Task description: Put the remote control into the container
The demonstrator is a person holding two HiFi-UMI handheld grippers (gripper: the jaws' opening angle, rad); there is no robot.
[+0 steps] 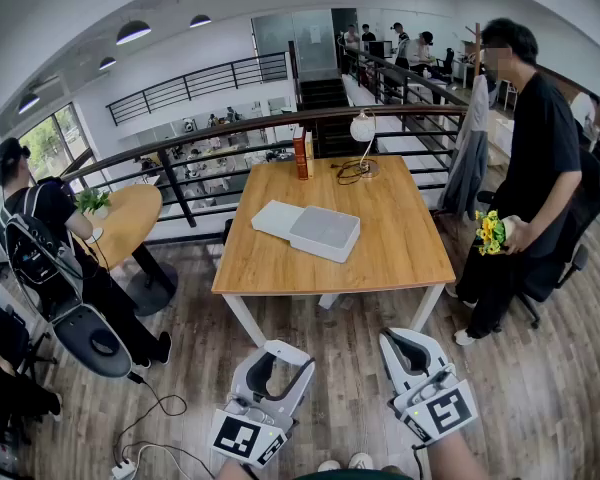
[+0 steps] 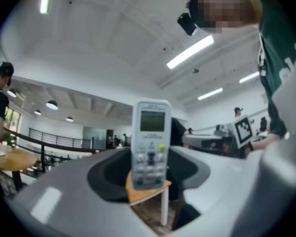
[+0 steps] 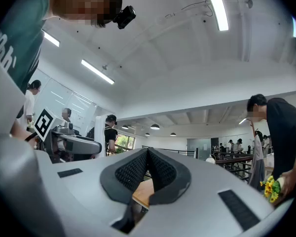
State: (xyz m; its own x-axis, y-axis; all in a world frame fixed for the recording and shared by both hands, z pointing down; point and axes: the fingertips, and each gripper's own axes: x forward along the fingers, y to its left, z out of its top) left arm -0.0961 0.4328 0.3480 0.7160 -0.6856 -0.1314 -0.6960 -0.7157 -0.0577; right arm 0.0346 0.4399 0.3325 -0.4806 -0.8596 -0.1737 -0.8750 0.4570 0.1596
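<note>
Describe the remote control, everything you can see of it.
The remote control is a slim white plastic handset with a greenish screen at the top, a yellow button beneath, rows of small grey buttons and two green ones lowest. It stands upright, face toward the camera, its lower part between the jaws of the left gripper, which hold it by its sides, in the air.

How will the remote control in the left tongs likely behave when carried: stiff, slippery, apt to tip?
The remote control looks like a rigid plastic bar, so it should stay stiff. It stands upright, held only near its lower end by the left tongs, so it may tilt. Its smooth casing could slip.
</note>
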